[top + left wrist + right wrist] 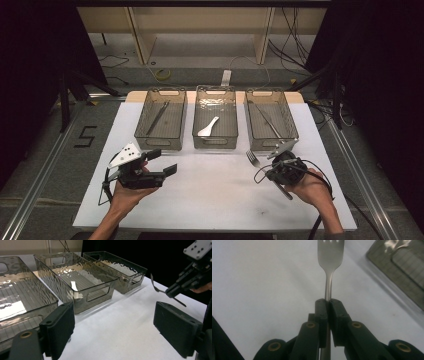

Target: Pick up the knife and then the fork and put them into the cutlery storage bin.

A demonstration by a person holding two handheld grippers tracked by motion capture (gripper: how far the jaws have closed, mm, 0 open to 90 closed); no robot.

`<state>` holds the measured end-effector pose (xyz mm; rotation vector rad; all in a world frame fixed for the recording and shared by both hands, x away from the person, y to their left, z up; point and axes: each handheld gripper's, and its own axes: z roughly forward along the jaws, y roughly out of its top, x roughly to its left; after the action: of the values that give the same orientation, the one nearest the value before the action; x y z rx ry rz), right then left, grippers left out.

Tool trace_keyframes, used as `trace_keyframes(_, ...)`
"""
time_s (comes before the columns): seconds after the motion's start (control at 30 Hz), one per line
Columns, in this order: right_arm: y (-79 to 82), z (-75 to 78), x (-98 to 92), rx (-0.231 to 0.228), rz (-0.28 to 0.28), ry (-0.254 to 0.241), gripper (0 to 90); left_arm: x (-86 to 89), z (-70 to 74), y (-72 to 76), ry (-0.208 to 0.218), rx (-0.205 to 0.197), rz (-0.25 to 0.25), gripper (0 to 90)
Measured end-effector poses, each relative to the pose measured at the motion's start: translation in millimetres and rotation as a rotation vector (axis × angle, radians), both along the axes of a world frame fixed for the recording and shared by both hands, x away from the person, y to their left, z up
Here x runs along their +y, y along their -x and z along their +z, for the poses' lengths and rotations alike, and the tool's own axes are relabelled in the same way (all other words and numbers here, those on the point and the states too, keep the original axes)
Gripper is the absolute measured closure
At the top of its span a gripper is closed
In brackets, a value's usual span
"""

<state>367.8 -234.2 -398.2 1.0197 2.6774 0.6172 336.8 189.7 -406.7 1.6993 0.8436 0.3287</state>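
Right gripper (327, 305) clamped on a fork (330, 255) by its handle, lifted off the white table (210, 190) just in front of the right-hand bin (272, 120), tines toward the bins; left gripper (113, 327) with jaws wide apart, nothing between them, near the left-hand bin (161, 119).

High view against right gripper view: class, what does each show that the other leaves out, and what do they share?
The high view adds the layout: the left bin, middle bin and right bin in a row, a white spoon in the middle one, and the left gripper with jaws open, holding nothing. The right gripper view adds close detail: the right gripper with jaws pressed on the fork at its handle, tines pointing away. Shared: that gripper, the fork, the white table and a corner of a bin.
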Motion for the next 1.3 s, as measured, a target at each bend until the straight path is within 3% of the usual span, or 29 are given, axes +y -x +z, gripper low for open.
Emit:
trace_keyframes(0.47, -43.8, 42.7, -8.6, -0.112, -0.082, -0.072, 85.4, 0.1, 0.0, 0.2, 0.01, -0.002, 0.001, 16.8)
trace_keyframes(1.0, -91.3, 78.9, -5.8, -0.161, -0.143, -0.061, 85.4, 0.2, 0.1, 0.3, 0.015, -0.002, 0.0, 16.7)
trace_keyframes(1.3, -111.6, 84.2, -5.4, -0.174, -0.18, -0.062, 85.4, 0.3, -0.1, 0.0, 0.015, 0.0, 0.0, 16.7)
